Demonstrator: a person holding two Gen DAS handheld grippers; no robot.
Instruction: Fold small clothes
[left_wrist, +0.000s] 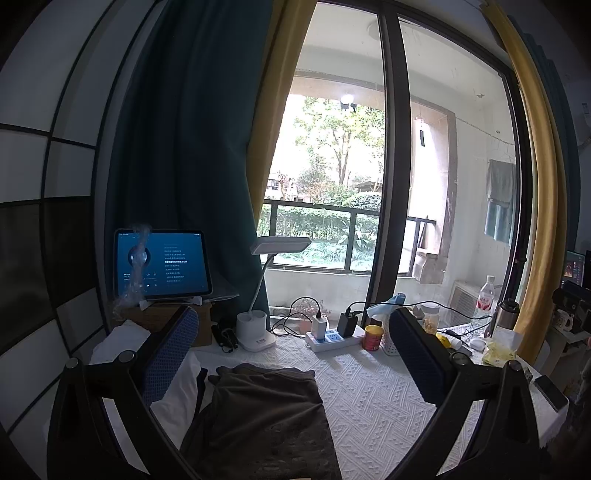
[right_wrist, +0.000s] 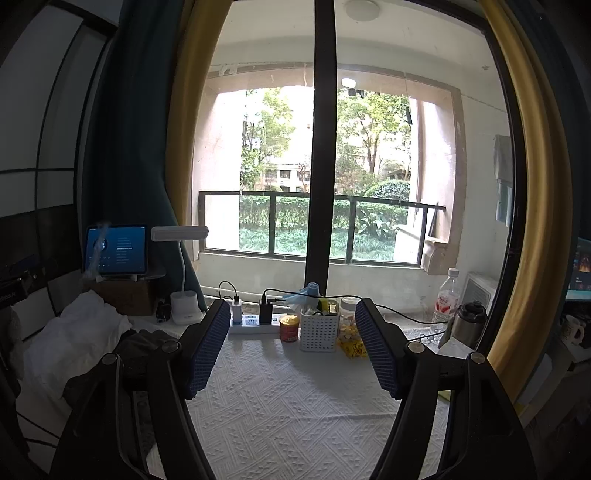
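Two garments: brown garment (left_wrist: 266, 417) cut off by lower frame edge; white cloth (right_wrist: 74, 332) partly hidden.
Left gripper (left_wrist: 291, 354): fingers spread wide, empty, above the brown garment.
Right gripper (right_wrist: 293, 350): fingers spread, empty, over tablecloth (right_wrist: 295, 417).

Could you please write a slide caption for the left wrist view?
Open left gripper hovers above a brown garment on the white tablecloth.

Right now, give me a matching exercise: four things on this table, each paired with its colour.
Things:
1. garment
2. can
3. lamp
4. tablet screen

Colours:
A. blue
B. white
C. dark brown
D. red with a yellow lid

Pairs: 1-C, 2-D, 3-B, 4-A
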